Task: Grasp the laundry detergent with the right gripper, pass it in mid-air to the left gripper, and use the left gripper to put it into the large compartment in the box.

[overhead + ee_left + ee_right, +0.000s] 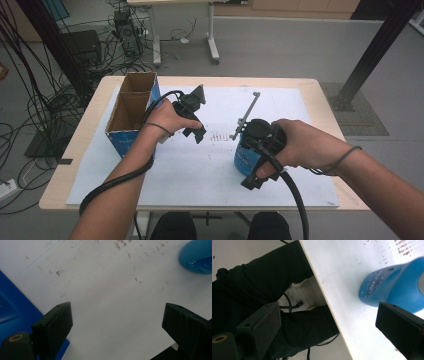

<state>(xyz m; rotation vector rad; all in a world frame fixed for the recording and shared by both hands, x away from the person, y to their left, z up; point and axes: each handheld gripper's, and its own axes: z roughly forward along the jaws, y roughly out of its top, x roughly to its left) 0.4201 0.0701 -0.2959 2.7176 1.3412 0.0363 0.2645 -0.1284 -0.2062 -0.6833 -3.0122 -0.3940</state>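
On the worktop, covered by a white sheet marked with small brown specks, a person works with a gripper in each hand. The left gripper sits just right of an open cardboard box with blue printed sides, which stands at the left part of the sheet. In the left gripper view its jaws stand wide apart and released, with nothing but the speckled sheet between them; the blue side of the box shows at the left edge there, and a rounded blue container lies well apart at the upper right. In the high view the right hand holds the right gripper against the near side of that blue container, which stands on the sheet right of the middle. A thin grey rod rises slanted from behind the container towards the far edge. In the right gripper view the jaws are likewise spread and grip nothing: one jaw hangs past the near edge of the worktop, over the person's dark trousers, while the other lies just in front of the blue container, which is blurred; whether that jaw touches it I cannot tell.
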